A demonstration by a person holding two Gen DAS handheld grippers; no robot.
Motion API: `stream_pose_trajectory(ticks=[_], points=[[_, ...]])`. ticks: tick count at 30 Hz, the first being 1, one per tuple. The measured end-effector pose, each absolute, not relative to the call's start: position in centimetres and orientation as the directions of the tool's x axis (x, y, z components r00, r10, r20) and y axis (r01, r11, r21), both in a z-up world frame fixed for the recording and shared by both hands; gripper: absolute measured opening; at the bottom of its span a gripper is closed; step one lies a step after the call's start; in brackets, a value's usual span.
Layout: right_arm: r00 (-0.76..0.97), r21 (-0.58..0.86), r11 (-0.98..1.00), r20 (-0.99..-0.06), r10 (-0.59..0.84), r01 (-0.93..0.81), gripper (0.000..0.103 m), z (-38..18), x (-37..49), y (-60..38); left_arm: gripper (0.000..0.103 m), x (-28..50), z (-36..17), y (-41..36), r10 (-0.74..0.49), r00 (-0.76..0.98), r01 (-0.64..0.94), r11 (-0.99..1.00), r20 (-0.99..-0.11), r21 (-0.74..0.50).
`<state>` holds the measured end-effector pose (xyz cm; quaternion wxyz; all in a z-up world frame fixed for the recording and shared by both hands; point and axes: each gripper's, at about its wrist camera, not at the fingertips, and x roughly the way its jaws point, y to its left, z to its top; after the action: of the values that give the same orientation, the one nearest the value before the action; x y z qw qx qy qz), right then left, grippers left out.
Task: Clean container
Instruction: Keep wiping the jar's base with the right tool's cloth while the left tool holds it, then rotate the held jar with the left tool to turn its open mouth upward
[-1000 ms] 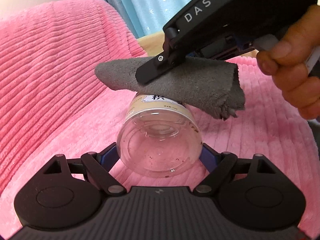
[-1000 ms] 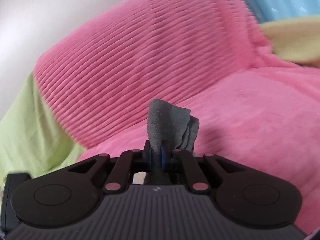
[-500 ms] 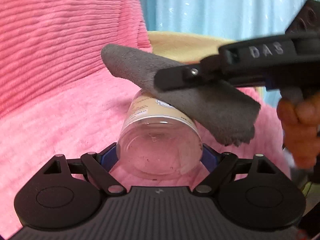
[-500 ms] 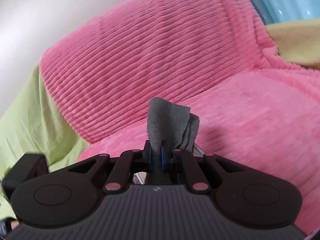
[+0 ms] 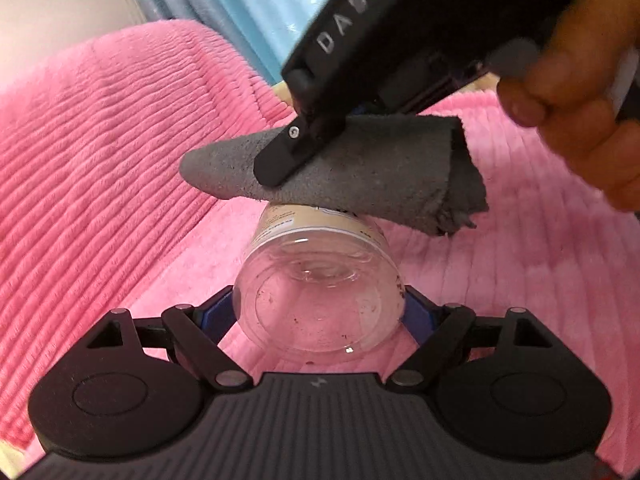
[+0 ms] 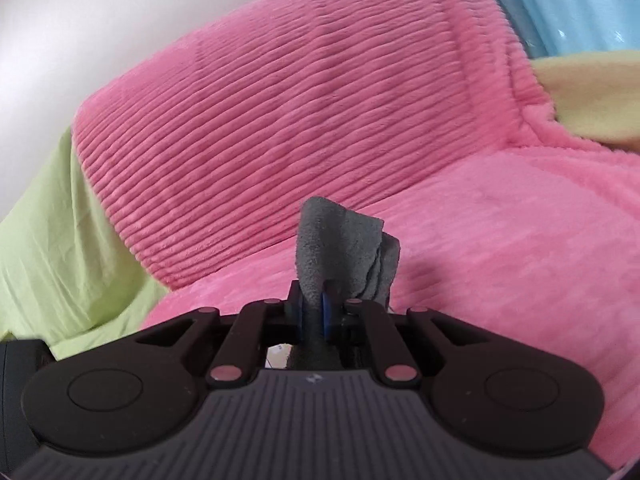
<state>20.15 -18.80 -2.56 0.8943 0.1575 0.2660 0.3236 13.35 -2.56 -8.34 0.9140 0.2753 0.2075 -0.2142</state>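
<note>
A clear plastic jar (image 5: 320,292) with a beige label lies on its side, its bottom toward the camera, with dark specks on its wall. My left gripper (image 5: 320,312) is shut on the jar across its base. A folded grey cloth (image 5: 360,168) rests on the jar's upper side near the label. My right gripper (image 5: 280,168) comes in from the upper right, shut on that cloth, with a hand (image 5: 576,80) on its handle. In the right wrist view the grey cloth (image 6: 344,248) sticks up from between the right gripper's (image 6: 316,308) pads.
A pink ribbed plush blanket (image 5: 100,160) covers the sofa seat and back under both tools. A light blue curtain (image 5: 260,8) hangs behind. A green sheet (image 6: 52,240) lies at the left and a yellow fabric (image 6: 592,92) at the right.
The right gripper with the cloth has swung across the top of the jar, from level to steeply tilted. The left gripper's view tilted back and forth while it kept hold of the jar.
</note>
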Motion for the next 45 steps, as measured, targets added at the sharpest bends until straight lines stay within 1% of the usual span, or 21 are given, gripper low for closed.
stream_pose_trajectory(ticks=[3, 5, 6, 8, 10, 13, 15, 17, 19, 25, 30, 34, 37, 39, 45], points=[[0.571, 0.474, 0.676, -0.368, 0.734, -0.564, 0.007, -2.4, 19.3, -18.3, 0.085, 13.2, -8.2, -2.5, -0.278, 0.819, 0.508, 0.758, -0.502, 0.409], [0.563, 0.428, 0.677, -0.375, 0.736, -0.599, 0.006, -2.2, 19.3, -17.8, 0.085, 12.6, -8.1, -2.4, -0.28, 0.818, 0.508, 0.76, -0.502, 0.404], [0.584, 0.419, 0.695, -0.377, 0.719, -0.584, 0.006, -2.2, 19.6, -18.0, 0.085, 12.5, -8.2, -2.5, -0.28, 0.819, 0.508, 0.759, -0.5, 0.408], [0.63, 0.445, 0.729, -0.377, 0.679, -0.52, 0.006, -2.4, 20.4, -18.9, 0.085, 12.6, -8.2, -2.5, -0.28, 0.821, 0.508, 0.755, -0.497, 0.414], [0.638, 0.472, 0.731, -0.376, 0.672, -0.492, 0.007, -2.5, 20.4, -19.3, 0.085, 12.5, -8.2, -2.6, -0.279, 0.822, 0.508, 0.754, -0.496, 0.417], [0.578, 0.482, 0.682, -0.37, 0.727, -0.55, 0.007, -2.3, 19.7, -18.5, 0.085, 12.9, -8.2, -2.0, -0.284, 0.816, 0.51, 0.763, -0.503, 0.396], [0.572, 0.444, 0.683, -0.376, 0.729, -0.58, 0.006, -2.1, 19.7, -18.0, 0.085, 13.2, -8.1, -1.8, -0.288, 0.812, 0.512, 0.768, -0.507, 0.384], [0.609, 0.423, 0.717, -0.38, 0.696, -0.555, 0.006, -2.1, 20.2, -18.4, 0.085, 13.1, -8.1, -1.9, -0.289, 0.814, 0.513, 0.766, -0.505, 0.388], [0.63, 0.455, 0.728, -0.376, 0.679, -0.513, 0.006, -2.1, 20.6, -19.1, 0.085, 13.0, -8.1, -1.9, -0.289, 0.814, 0.513, 0.765, -0.504, 0.39], [0.588, 0.474, 0.693, -0.375, 0.717, -0.543, 0.006, -2.0, 19.9, -18.5, 0.085, 13.4, -8.0, -1.6, -0.299, 0.806, 0.517, 0.776, -0.511, 0.361], [0.568, 0.47, 0.679, -0.375, 0.732, -0.564, 0.007, -2.0, 19.7, -17.9, 0.085, 13.6, -8.0, -1.9, -0.296, 0.812, 0.517, 0.766, -0.503, 0.382], [0.552, 0.467, 0.666, -0.375, 0.745, -0.581, 0.007, -2.0, 19.6, -17.4, 0.085, 14.3, -7.9, -1.4, -0.305, 0.802, 0.518, 0.783, -0.514, 0.344], [0.595, 0.438, 0.703, -0.378, 0.709, -0.561, 0.006, -2.0, 20.0, -17.5, 0.085, 14.6, -7.7, -1.4, -0.308, 0.803, 0.517, 0.787, -0.51, 0.338], [0.63, 0.452, 0.728, -0.376, 0.679, -0.515, 0.006, -2.1, 20.4, -18.2, 0.085, 14.7, -7.6, -1.4, -0.313, 0.804, 0.518, 0.787, -0.506, 0.336], [0.638, 0.463, 0.729, -0.369, 0.675, -0.504, 0.007, -2.5, 20.4, -18.5, 0.085, 14.8, -7.2, -1.2, -0.33, 0.796, 0.526, 0.792, -0.507, 0.31]])
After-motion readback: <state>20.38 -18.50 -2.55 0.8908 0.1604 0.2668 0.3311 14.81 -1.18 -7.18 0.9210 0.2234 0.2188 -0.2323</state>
